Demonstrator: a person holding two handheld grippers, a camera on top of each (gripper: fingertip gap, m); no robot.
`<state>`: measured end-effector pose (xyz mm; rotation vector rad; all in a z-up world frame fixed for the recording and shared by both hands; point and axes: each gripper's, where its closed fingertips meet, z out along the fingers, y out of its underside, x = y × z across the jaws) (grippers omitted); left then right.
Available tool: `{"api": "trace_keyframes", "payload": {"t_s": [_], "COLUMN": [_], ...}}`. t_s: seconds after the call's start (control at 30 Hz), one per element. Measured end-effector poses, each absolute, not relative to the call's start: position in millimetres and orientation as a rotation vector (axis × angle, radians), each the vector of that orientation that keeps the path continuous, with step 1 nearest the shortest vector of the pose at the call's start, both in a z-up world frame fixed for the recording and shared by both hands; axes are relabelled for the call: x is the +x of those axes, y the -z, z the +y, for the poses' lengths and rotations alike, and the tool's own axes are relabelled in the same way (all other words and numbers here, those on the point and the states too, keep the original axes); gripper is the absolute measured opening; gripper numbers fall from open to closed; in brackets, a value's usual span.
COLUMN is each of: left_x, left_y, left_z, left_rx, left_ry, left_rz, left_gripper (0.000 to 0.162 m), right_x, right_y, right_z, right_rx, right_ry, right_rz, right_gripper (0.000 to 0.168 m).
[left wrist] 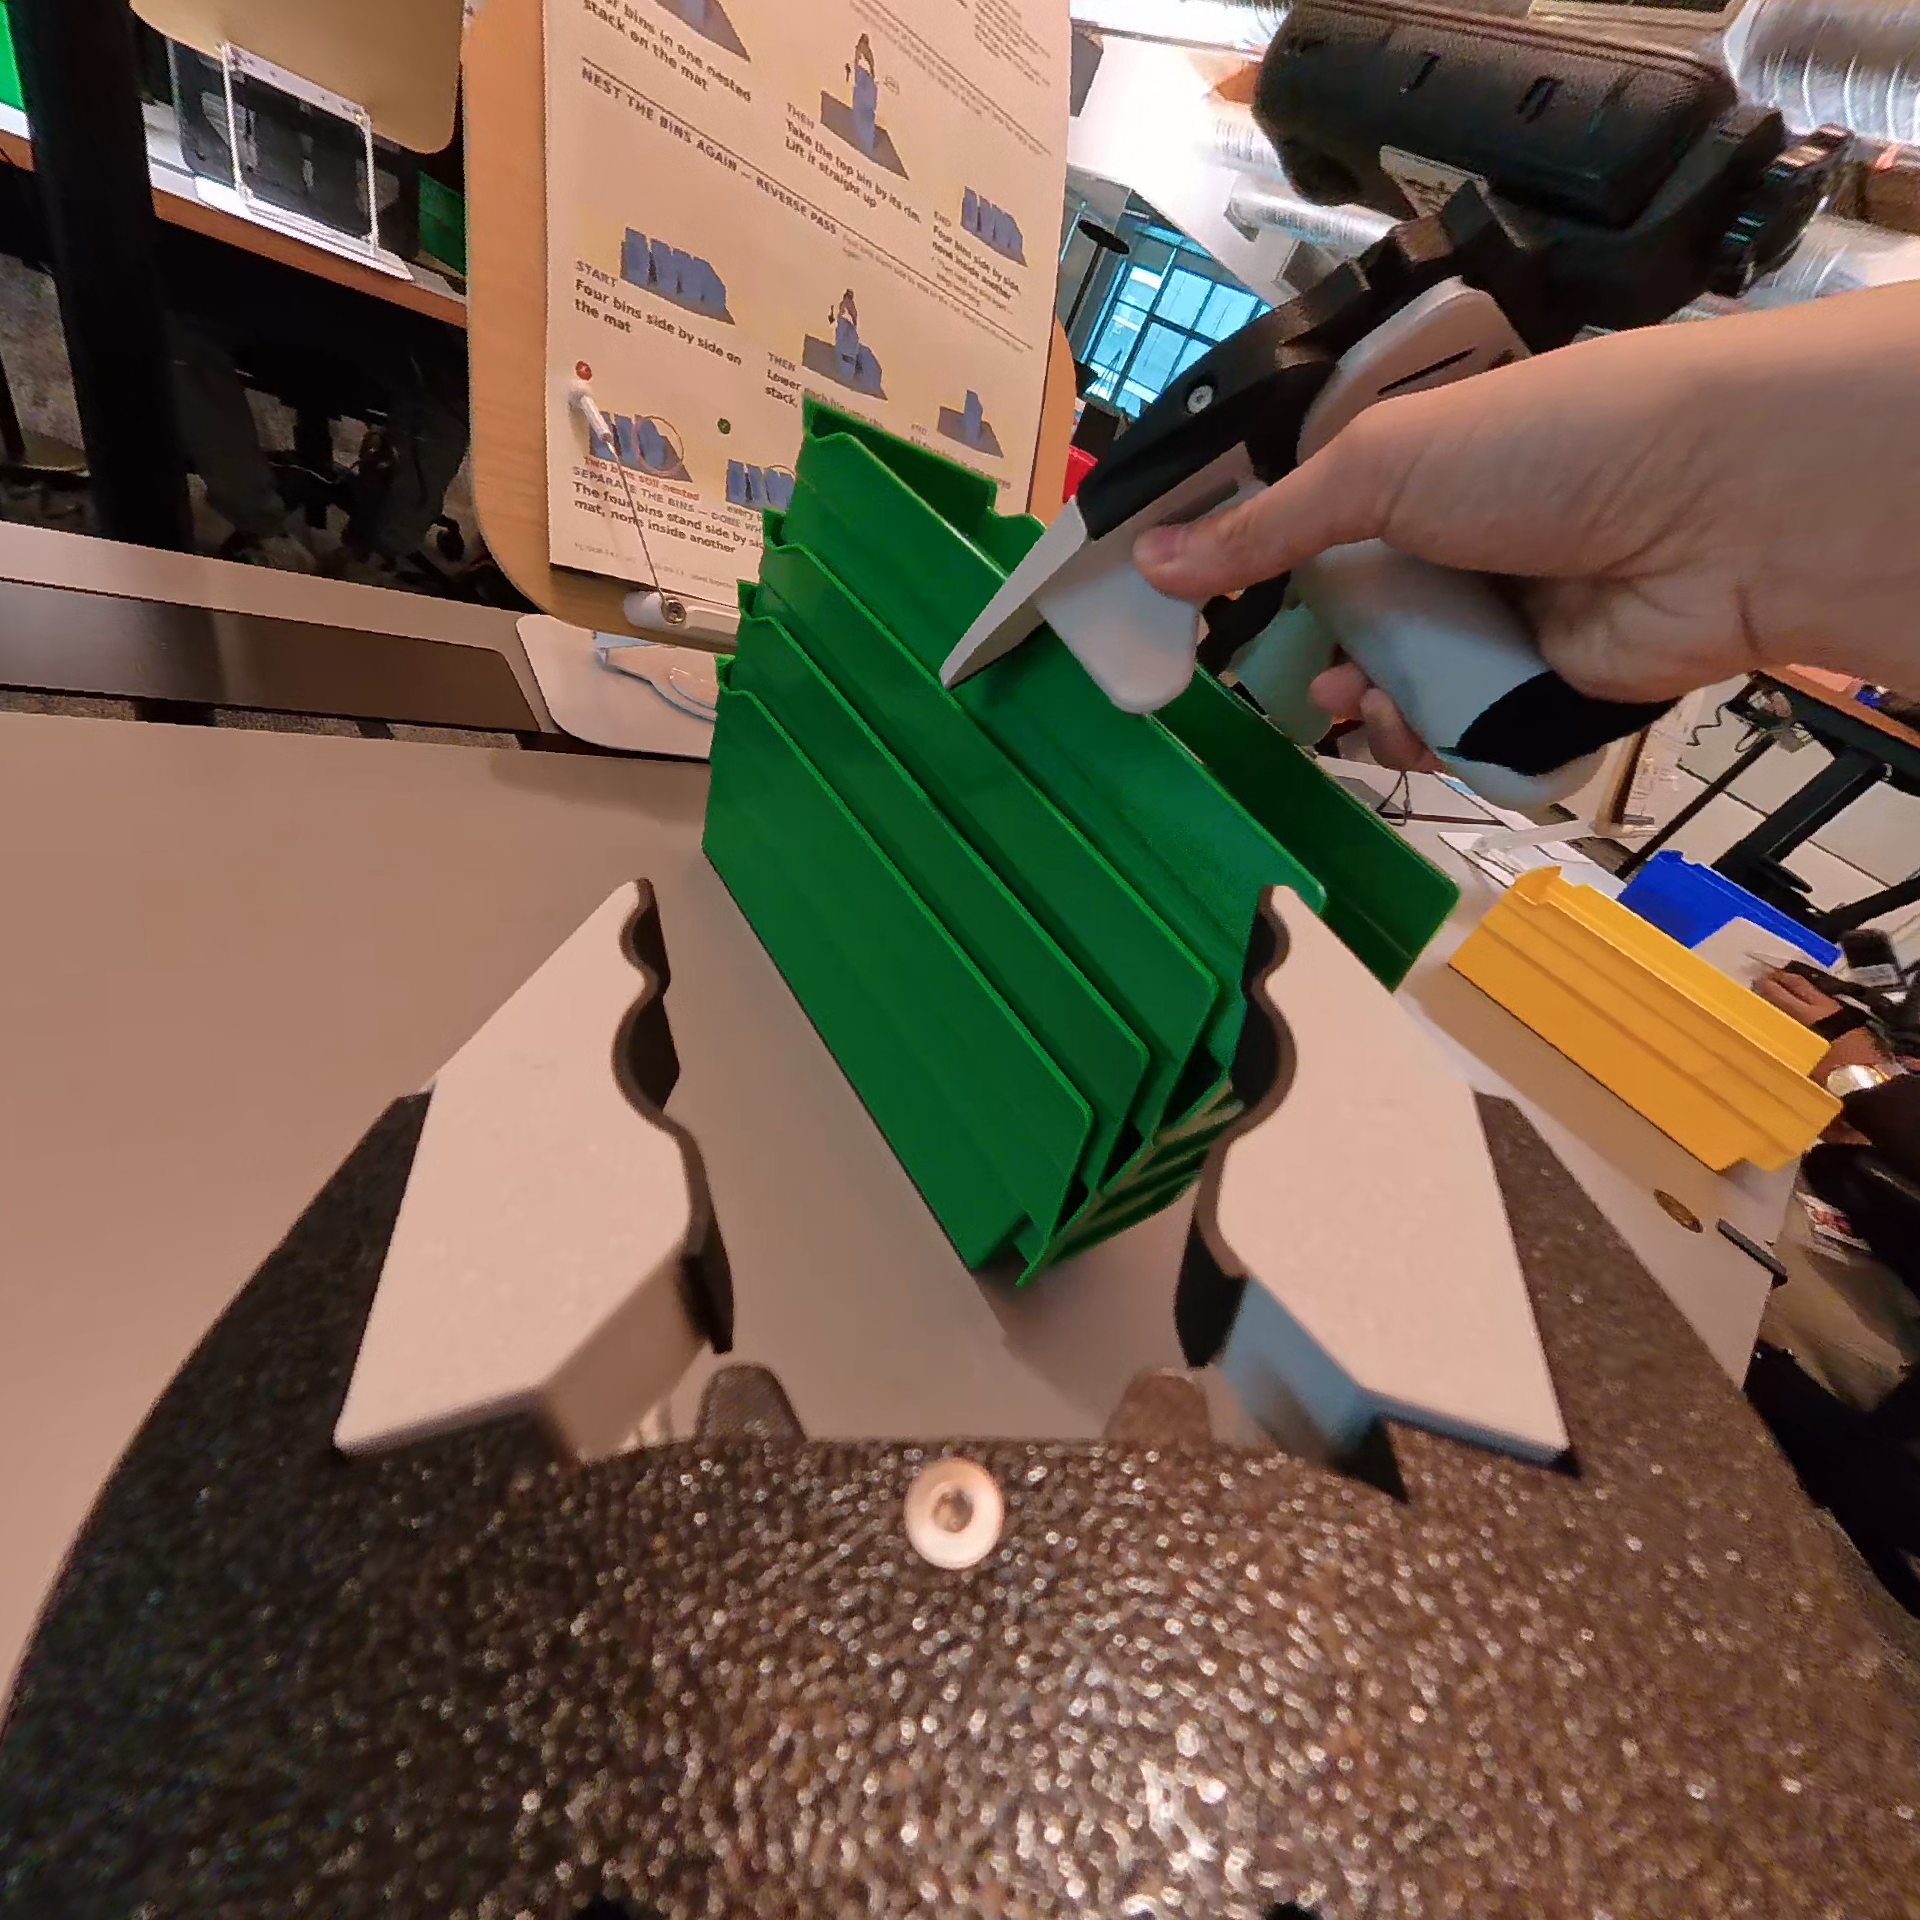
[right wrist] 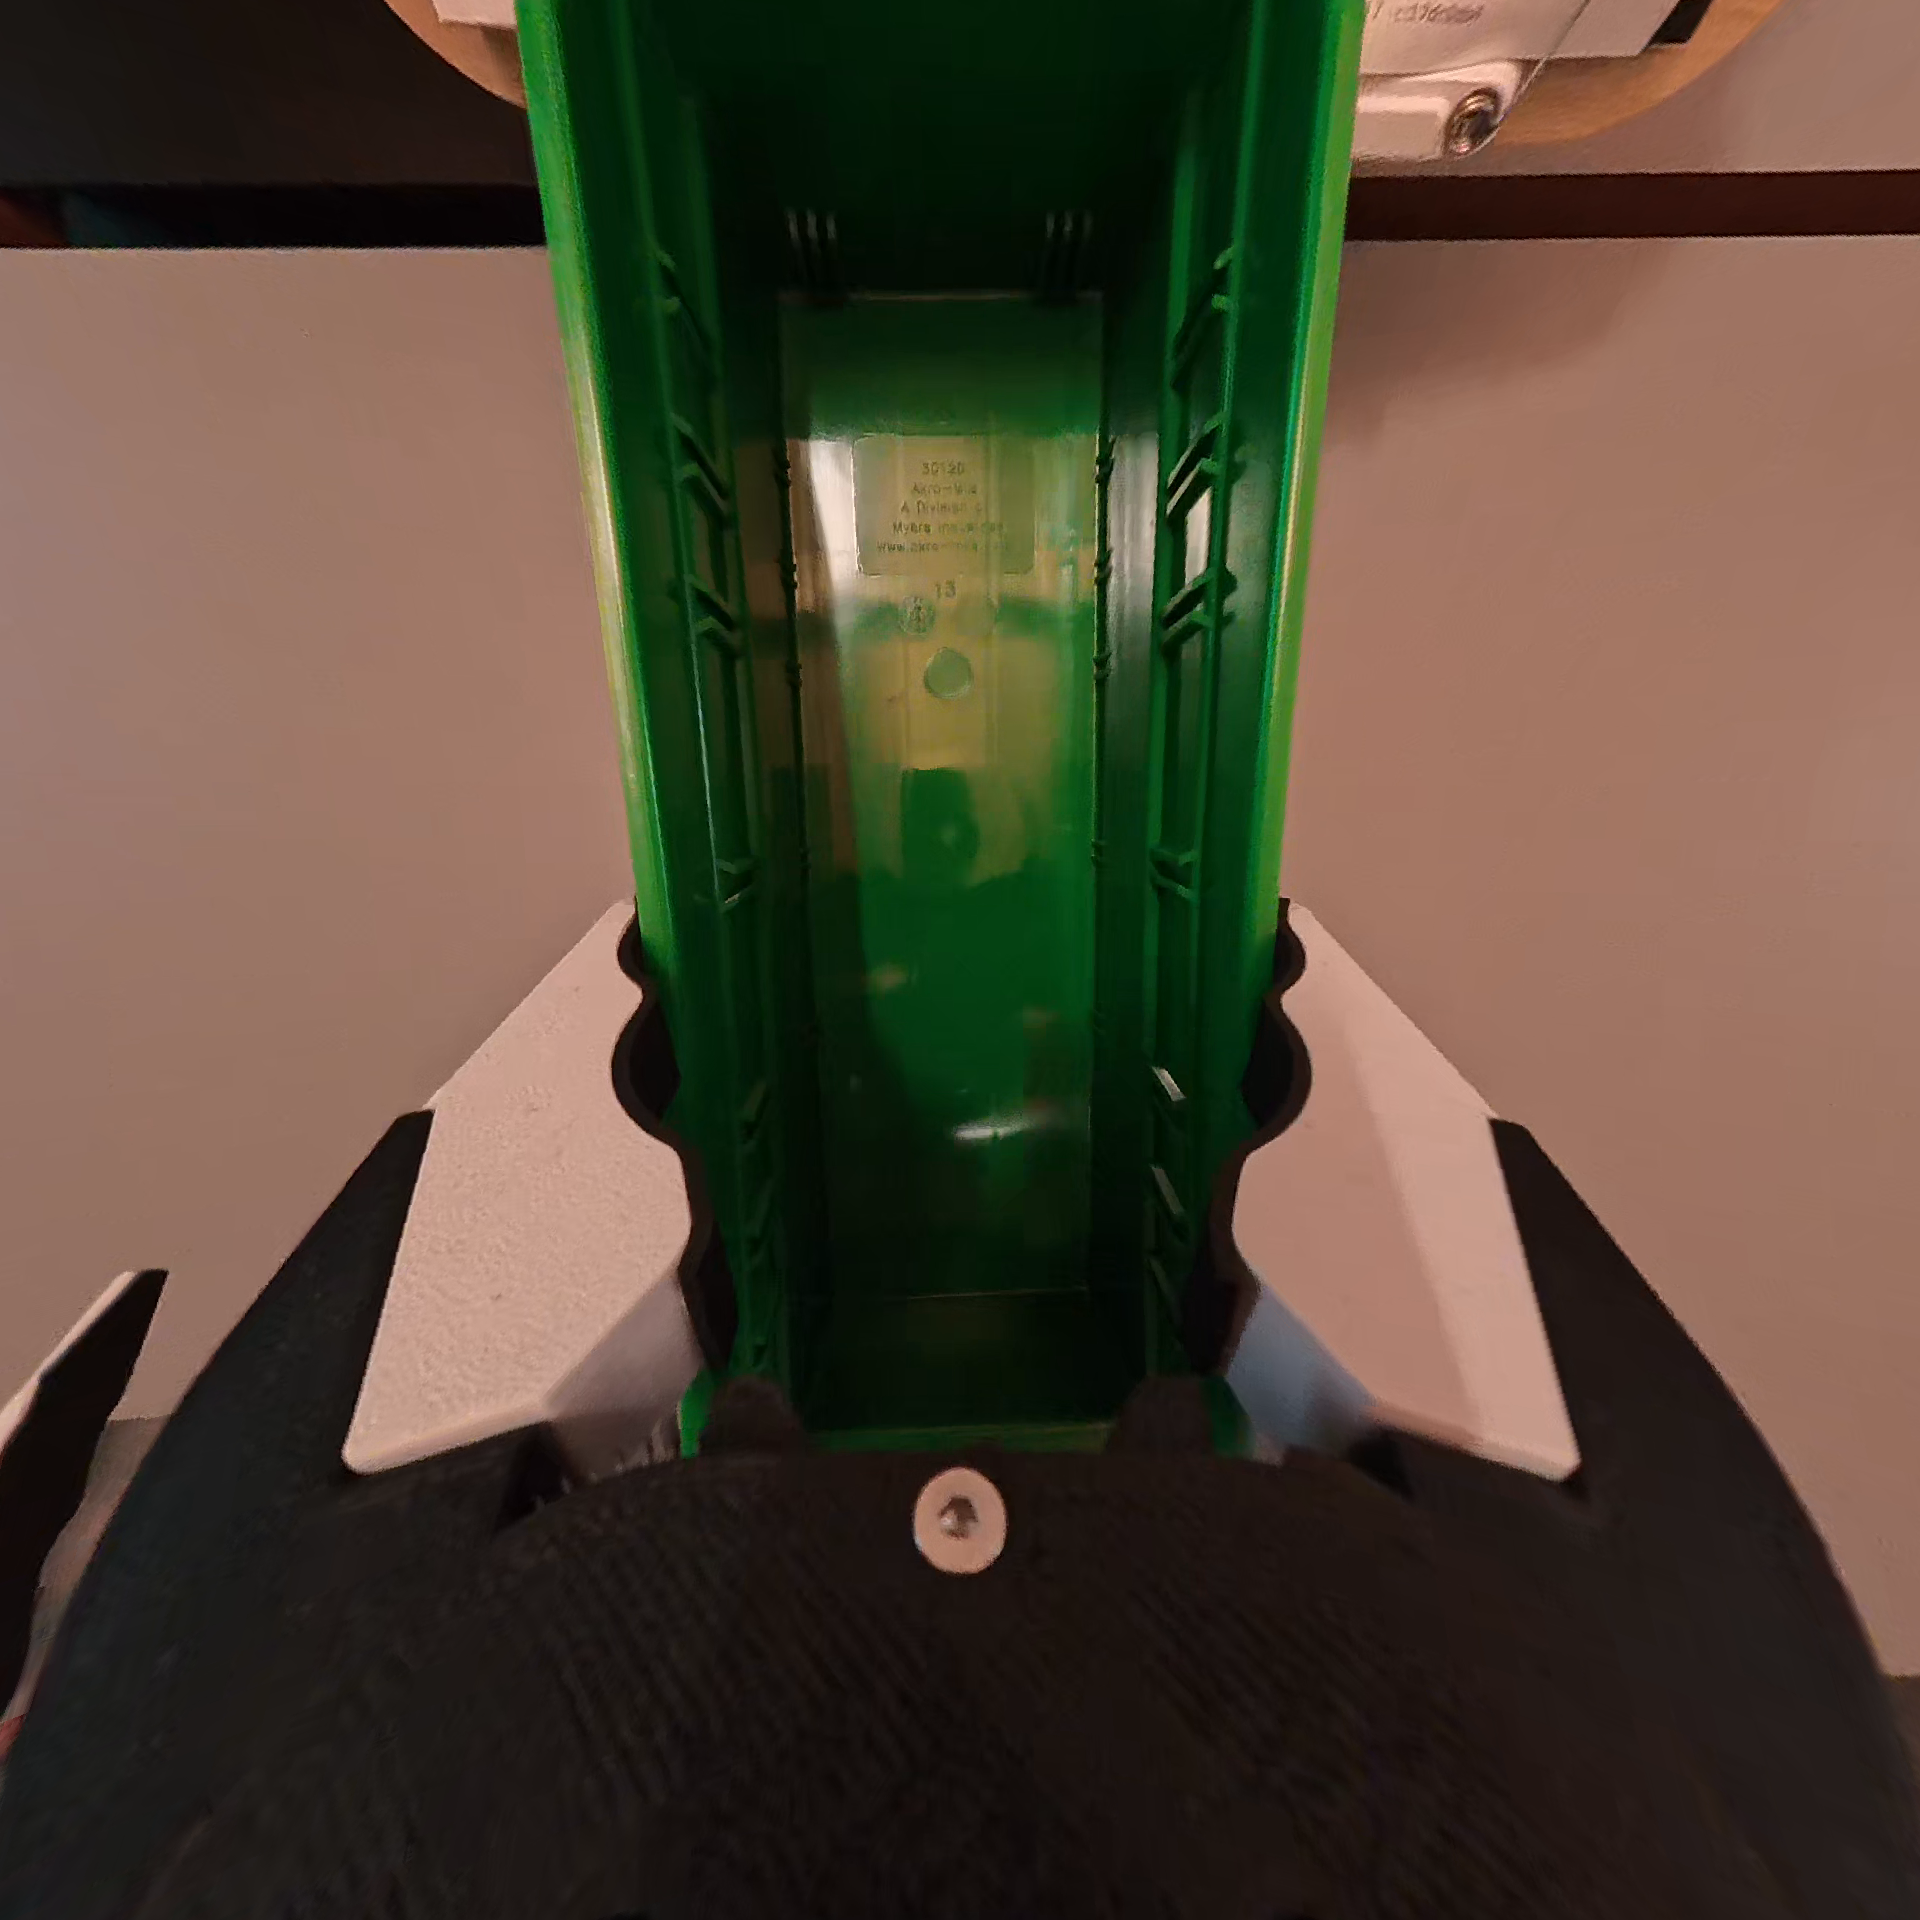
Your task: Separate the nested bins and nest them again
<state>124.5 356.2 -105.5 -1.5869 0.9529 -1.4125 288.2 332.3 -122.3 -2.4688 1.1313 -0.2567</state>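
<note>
A stack of several nested green bins stands on the grey table. My left gripper is open at the stack's near end; its right finger is close to the stack's lower corner and its left finger is apart from it. A hand holds my right gripper over the stack, at the top bin's rim. In the right wrist view I look down into the top green bin. My right gripper straddles it, with a pad against each outer wall.
An instruction board on a stand rises just behind the stack. A yellow bin and a blue bin lie at the right, on the table's far side. The left gripper's edge shows at the lower left of the right wrist view.
</note>
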Motion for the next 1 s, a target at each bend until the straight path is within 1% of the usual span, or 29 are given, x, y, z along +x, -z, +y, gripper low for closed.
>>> {"api": "trace_keyframes", "payload": {"t_s": [0.17,0.43,0.53,0.6,0.67,0.77,0.83,0.93,1.0], "left_x": [123.1,123.4,123.2,122.6,122.0,121.1,121.1,122.8,124.5], "left_y": [107.0,105.3,105.6,105.8,106.9,110.8,115.0,121.9,127.7], "left_z": [360.8,358.9,357.9,359.2,361.5,366.8,369.8,372.5,373.6], "left_rx": [-1.601,-1.594,-1.592,-1.592,-1.597,-1.612,-1.622,-1.639,-1.653], "left_ry": [1.438,1.446,1.429,1.427,1.431,1.425,1.413,1.401,1.385], "left_rz": [0.933,0.942,0.957,0.955,0.946,0.938,0.944,0.957,0.975], "left_gripper": [0.109,0.109,0.109,0.109,0.109,0.109,0.110,0.111,0.112], "right_x": [289.4,289.6,285.0,280.3,282.6,281.2,283.0,286.3,298.8], "right_y": [129.9,138.2,141.5,138.6,126.5,102.9,80.1,43.6,23.0], "right_z": [335.0,337.5,337.2,340.0,345.3,352.8,359.3,365.8,360.3], "right_rx": [-2.507,-2.596,-2.674,-2.701,-2.664,-2.615,-2.538,-2.382,-2.280], "right_ry": [0.249,0.222,0.227,0.187,0.169,0.088,0.047,0.019,0.097], "right_rz": [1.140,1.120,1.019,0.949,0.886,0.783,0.696,0.556,0.471], "right_gripper": [0.115,0.125,0.134,0.144,0.138,0.132,0.121,0.117,0.115]}}
